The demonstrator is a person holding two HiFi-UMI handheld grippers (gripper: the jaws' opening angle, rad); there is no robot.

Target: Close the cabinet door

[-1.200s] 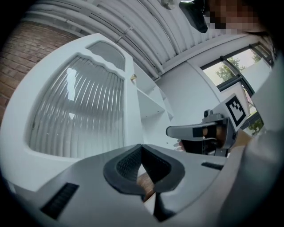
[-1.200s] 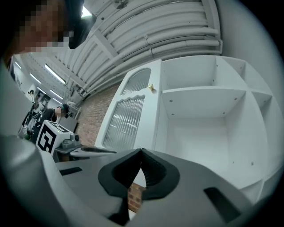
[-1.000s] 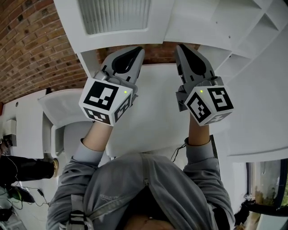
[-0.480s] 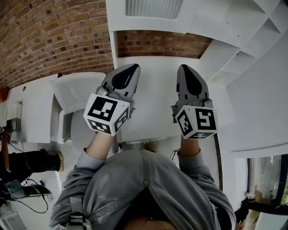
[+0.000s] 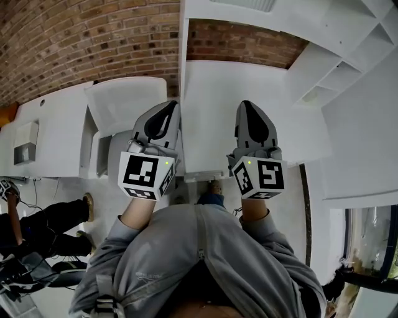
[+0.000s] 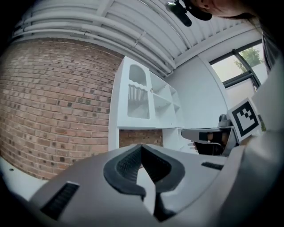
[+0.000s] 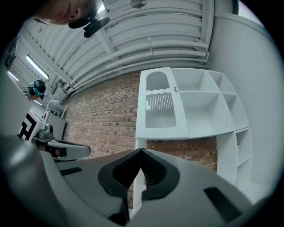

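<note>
The white cabinet door [image 7: 160, 106], with a ribbed panel and a small knob on its right edge, appears to lie flat against the front of the upper cabinet. The left gripper view shows this door [image 6: 137, 99] from the side. In the head view only the door's lower edge [image 5: 245, 4] shows at the top. My left gripper [image 5: 171, 104] and right gripper [image 5: 244, 104] hang side by side over the white counter [image 5: 211, 81], well short of the door. Both are shut, tips meeting, with nothing between them.
A brick wall [image 5: 93, 43] runs behind and left of the cabinet. Open white shelves [image 7: 208, 106] adjoin the door on the right. Another white unit [image 5: 50, 136] stands at the left. A person [image 5: 37, 230] sits low at the left.
Both grippers have drawn back and down from the cabinet, staying shut. The ribbed door panel has slid almost out of the top of the head view.
</note>
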